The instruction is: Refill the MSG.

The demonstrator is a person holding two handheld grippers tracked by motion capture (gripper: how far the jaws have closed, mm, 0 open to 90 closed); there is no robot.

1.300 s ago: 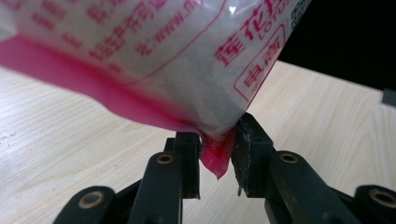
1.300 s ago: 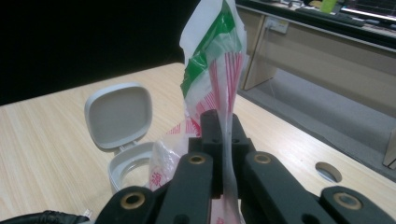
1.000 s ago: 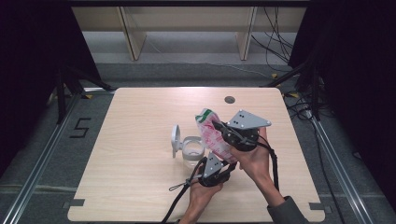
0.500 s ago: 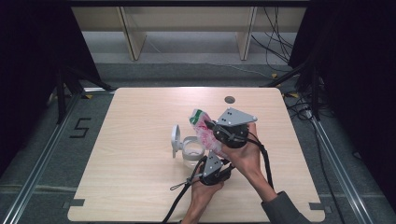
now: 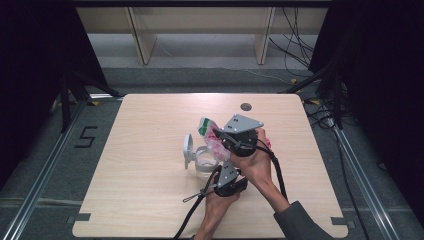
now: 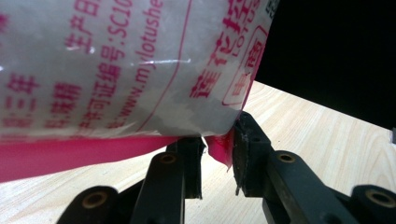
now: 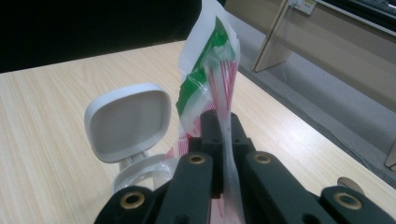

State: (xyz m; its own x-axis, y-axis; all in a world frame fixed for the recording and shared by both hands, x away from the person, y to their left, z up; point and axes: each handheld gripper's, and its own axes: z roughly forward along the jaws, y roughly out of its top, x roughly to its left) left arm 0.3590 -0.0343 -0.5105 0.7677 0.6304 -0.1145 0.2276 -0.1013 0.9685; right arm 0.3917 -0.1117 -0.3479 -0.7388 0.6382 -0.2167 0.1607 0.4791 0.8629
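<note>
At the centre of the high view, a printed plastic bag (image 5: 212, 137) is being held above the bench (image 5: 140, 200). Its upper edge is being pinched by the right hand-held gripper (image 7: 223, 135), its pink lower corner by the left hand-held gripper (image 6: 217, 156). Just left, a white flip-lid container (image 5: 197, 155) is standing open.

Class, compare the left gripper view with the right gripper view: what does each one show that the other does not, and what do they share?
Left gripper view alone: red printed text on the plastic bag, and the bag's pink bottom edge caught between the left gripper jaws.
Right gripper view alone: the white container with its hinged lid raised, the bag's green-printed top, and the right gripper pinching the film.
Shared: the same bag and the wooden table.
</note>
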